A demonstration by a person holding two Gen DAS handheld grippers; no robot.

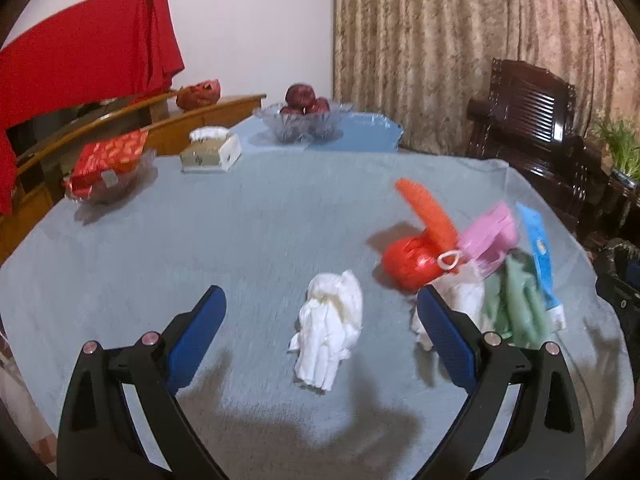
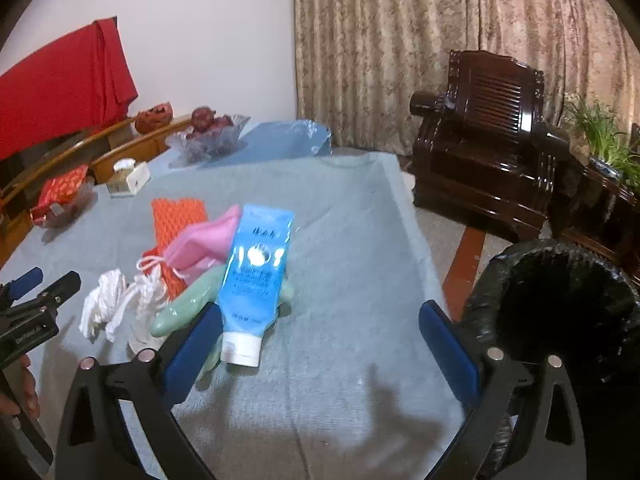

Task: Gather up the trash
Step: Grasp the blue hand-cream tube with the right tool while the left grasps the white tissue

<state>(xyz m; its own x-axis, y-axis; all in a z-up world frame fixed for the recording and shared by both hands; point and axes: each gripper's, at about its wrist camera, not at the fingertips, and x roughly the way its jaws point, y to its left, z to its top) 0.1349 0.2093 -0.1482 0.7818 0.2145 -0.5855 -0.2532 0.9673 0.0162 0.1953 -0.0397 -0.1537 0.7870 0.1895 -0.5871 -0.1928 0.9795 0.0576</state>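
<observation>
Trash lies on the grey-blue tablecloth [image 1: 256, 240]. A crumpled white tissue [image 1: 330, 330] lies between the open fingers of my left gripper [image 1: 320, 320], which is empty above the table. To its right is a pile: a red ball [image 1: 404, 266], orange net [image 1: 430, 210], pink bag [image 1: 490, 232], green wrapper [image 1: 516, 308] and blue tube [image 1: 540, 256]. My right gripper [image 2: 320, 328] is open and empty; the blue tube [image 2: 256, 276] lies just ahead of its left finger. A black bin bag [image 2: 560, 304] is open at the right, off the table edge.
A glass bowl of red fruit [image 1: 300, 120], a tissue box [image 1: 212, 148] and a dish with a red packet [image 1: 108, 168] stand at the table's far side. A dark wooden armchair [image 2: 488, 136] and a plant [image 2: 604, 140] stand to the right.
</observation>
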